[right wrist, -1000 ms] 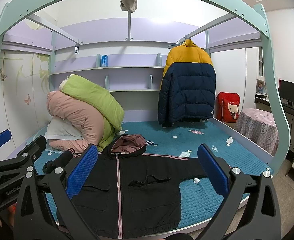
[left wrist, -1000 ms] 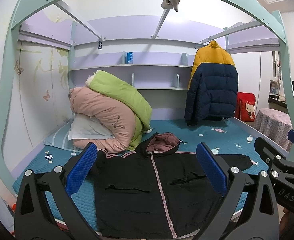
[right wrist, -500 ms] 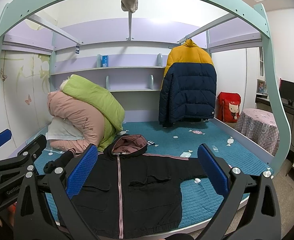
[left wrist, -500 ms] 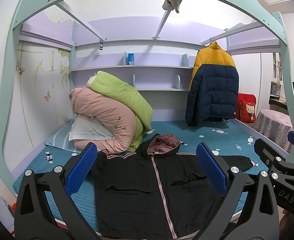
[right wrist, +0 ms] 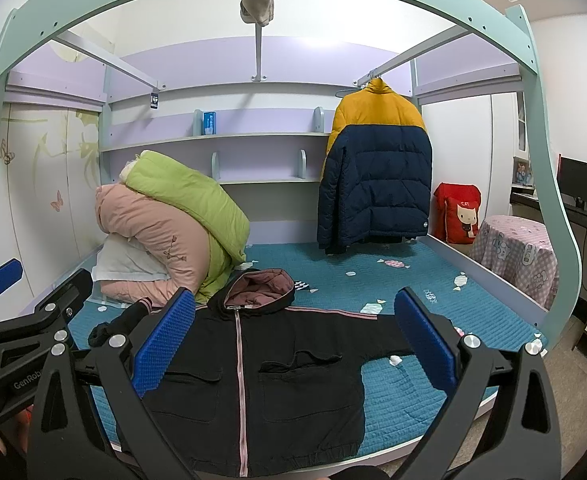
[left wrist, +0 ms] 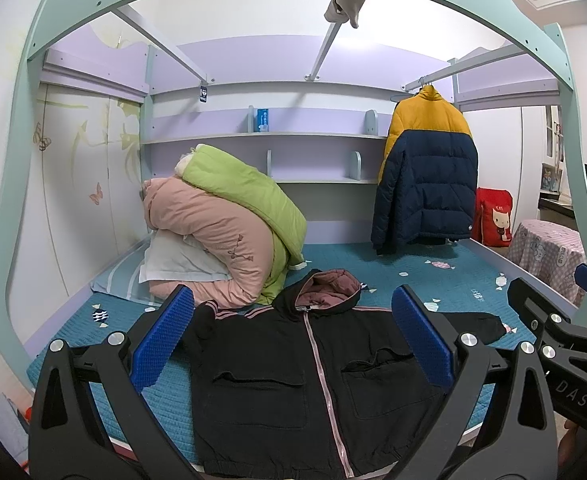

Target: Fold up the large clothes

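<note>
A black hooded jacket [left wrist: 293,384] [right wrist: 253,384] with a pink zip and pink hood lining lies flat, front up, on the teal bed [left wrist: 445,276] [right wrist: 413,280], sleeves spread to both sides, hem at the near edge. My left gripper [left wrist: 291,340] hovers in front of the jacket, open, blue pads wide apart with nothing between them. My right gripper [right wrist: 293,340] hangs the same way, open and empty, before the jacket's right half. Each gripper shows at the edge of the other's view.
Rolled pink and green duvets [left wrist: 229,236] on a white pillow sit at the bed's back left, close to the jacket's left sleeve. A yellow and navy puffer coat [left wrist: 425,172] hangs at the back right. A red bag [right wrist: 457,212] and a covered round table [right wrist: 517,252] stand right of the bed.
Both views have shifted only slightly; the jacket and the two open grippers stay as they were.
</note>
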Tool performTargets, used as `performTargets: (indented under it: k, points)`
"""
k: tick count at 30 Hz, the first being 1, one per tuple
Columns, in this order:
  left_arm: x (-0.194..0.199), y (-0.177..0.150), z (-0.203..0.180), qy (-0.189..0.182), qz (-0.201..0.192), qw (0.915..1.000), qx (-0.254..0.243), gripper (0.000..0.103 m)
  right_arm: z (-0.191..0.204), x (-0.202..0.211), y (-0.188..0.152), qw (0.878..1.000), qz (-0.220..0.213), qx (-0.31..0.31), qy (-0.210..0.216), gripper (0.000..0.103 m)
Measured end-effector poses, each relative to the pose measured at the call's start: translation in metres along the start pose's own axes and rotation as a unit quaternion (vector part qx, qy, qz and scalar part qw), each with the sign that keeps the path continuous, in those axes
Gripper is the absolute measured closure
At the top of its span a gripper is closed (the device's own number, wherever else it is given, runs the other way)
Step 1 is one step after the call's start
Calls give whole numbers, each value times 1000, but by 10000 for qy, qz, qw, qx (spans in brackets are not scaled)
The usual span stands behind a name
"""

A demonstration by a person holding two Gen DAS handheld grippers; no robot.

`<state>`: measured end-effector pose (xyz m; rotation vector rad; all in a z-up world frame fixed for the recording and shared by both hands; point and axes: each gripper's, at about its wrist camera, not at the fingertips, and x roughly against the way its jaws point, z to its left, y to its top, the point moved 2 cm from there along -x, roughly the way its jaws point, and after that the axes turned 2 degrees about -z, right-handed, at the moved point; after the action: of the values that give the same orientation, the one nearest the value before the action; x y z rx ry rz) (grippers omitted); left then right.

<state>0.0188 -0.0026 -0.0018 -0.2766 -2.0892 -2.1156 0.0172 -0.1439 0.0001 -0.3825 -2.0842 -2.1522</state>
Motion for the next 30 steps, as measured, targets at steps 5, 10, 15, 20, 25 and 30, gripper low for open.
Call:
performTargets:
  k: [5, 10, 15, 20, 25, 30]
  points:
    - [0, 1, 1, -1, -3, 10000, -3, 4, 0, 0, 0, 10000, 0, 0, -4, 7]
    - [0, 1, 0, 0, -9, 10000, -2, 4, -1, 1, 0, 10000, -1, -9, 0, 7]
    - [1, 1, 0, 0, -14, 10000, -1, 4, 0, 0, -1, 10000, 2, -6, -5, 7]
    - [1, 0, 0, 2, -10, 10000, -3, 4, 0, 0, -1, 10000, 8, -18, 3, 7]
    - [1, 1, 2, 4, -11, 10000, -2, 4, 0, 0, -1, 10000, 14, -14, 2, 7]
    - [1, 0, 2, 16, -19, 10000, -7, 4, 0, 0, -1, 10000, 6, -27, 14, 7]
